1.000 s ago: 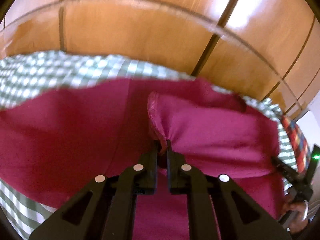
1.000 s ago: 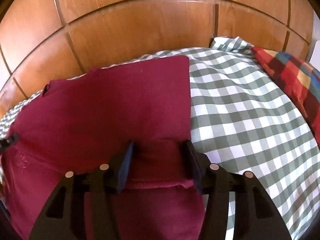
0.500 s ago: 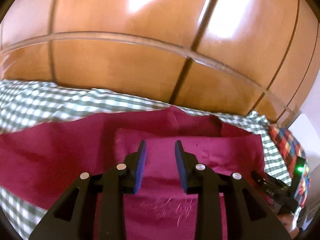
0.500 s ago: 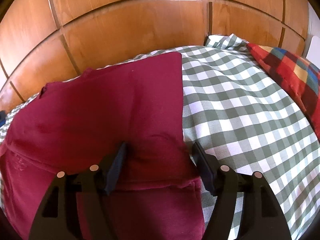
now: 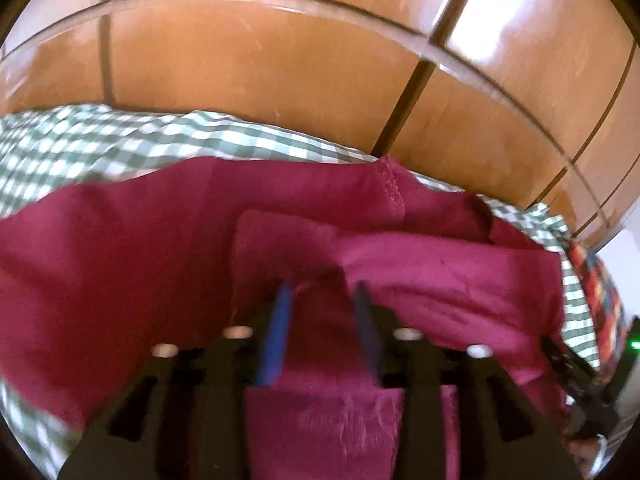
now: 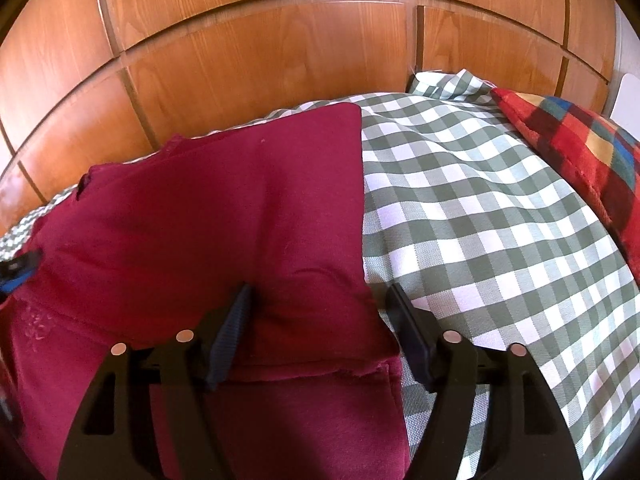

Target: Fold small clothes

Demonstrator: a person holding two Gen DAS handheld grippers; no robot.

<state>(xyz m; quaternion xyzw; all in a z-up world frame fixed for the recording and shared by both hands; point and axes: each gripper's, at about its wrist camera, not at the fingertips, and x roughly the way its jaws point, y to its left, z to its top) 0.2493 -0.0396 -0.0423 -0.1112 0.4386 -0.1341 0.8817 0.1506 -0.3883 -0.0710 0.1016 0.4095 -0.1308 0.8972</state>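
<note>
Both grippers were releasing: left gripper and right gripper had jaws opening, nothing pinched, folded cloth lying loose between them. Beyond, toward twelve o'clock, the maroon garment lay on the checked bedspread, long axis nine-to-three, below the wooden panelling.

the garment lies spread on the bedsheet, on its left part, with its far edge near the wooden panels behind the bed. a folded flap lies on top of the garment. right of the garment the sheet lies bare, and a blanket sits at its far right edge.
</note>
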